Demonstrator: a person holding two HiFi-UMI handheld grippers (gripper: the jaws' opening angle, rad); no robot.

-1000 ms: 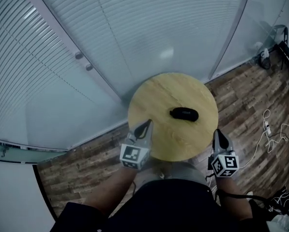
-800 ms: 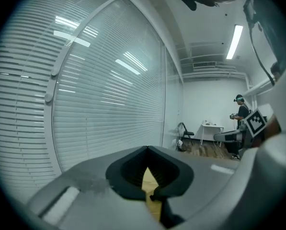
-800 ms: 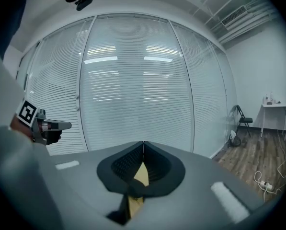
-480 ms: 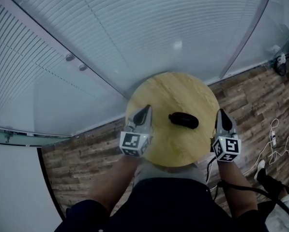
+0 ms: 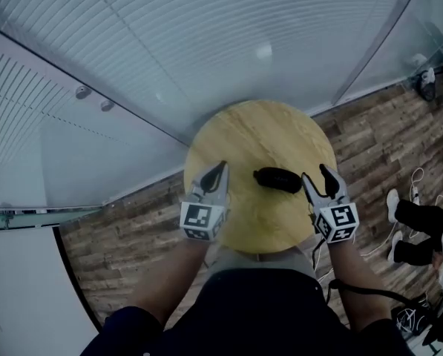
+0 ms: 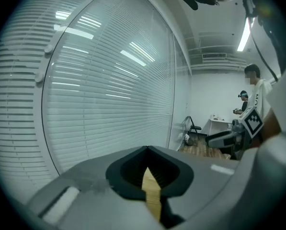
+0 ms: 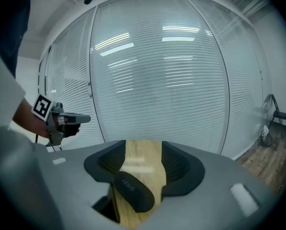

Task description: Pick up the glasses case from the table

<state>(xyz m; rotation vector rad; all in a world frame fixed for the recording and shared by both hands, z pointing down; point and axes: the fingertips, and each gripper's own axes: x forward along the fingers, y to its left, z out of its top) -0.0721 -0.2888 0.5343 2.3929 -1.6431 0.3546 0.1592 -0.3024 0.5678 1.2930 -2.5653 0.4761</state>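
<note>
Glasses case [image 5: 278, 179]: lay on wooden surface [image 5: 243, 136] | right gripper [image 5: 315, 173]: jaws opening, case between, ungripped | left gripper [image 5: 218, 173]: pressed together.

The glasses case [image 5: 278, 179] lies on the table [image 5: 251, 128], right of my left gripper [image 5: 219, 172], its end at the mouth of my right gripper's [image 5: 315, 175] opening jaws. Blinds [image 5: 206, 35] stand behind the table.

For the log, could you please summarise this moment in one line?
glasses case: on table, ungripped; right gripper: opening, case between fingers; left gripper: shut
</note>
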